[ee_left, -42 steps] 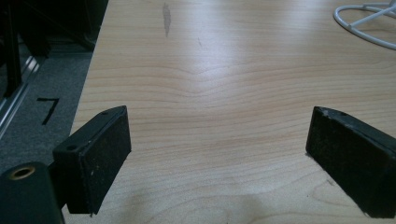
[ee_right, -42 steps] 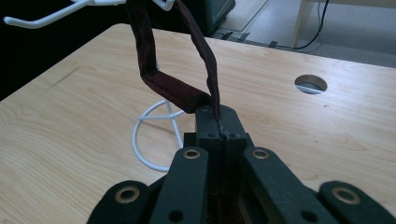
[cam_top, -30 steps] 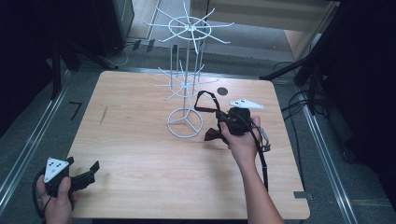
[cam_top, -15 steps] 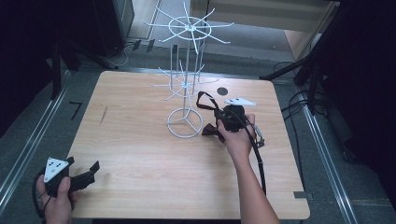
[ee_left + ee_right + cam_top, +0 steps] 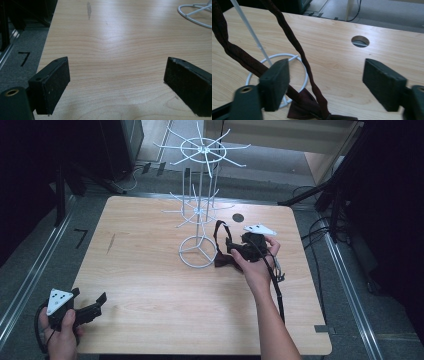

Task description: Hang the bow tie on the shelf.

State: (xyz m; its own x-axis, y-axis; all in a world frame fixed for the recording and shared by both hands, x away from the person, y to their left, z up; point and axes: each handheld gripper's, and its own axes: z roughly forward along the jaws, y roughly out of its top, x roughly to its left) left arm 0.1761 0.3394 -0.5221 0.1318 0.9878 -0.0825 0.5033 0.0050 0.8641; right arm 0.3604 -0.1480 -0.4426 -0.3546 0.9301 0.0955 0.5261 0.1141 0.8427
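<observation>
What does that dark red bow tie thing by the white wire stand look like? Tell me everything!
The bow tie is dark maroon cloth, soft and a bit crumpled. Its bow lies flat on the wooden table against the round base of the white wire stand. A thin strap of the same cloth rises from it in a loop, apparently hung on the stand. The right gripper is right at it, jaws just opened, pressing nothing.

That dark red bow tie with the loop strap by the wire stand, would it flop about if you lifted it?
Probably yes. The bow tie looks like soft cloth, and its strap hangs in a curved, twisted band, so it would likely droop and swing. It seems light, and the loop might snag on the wire stand.
</observation>
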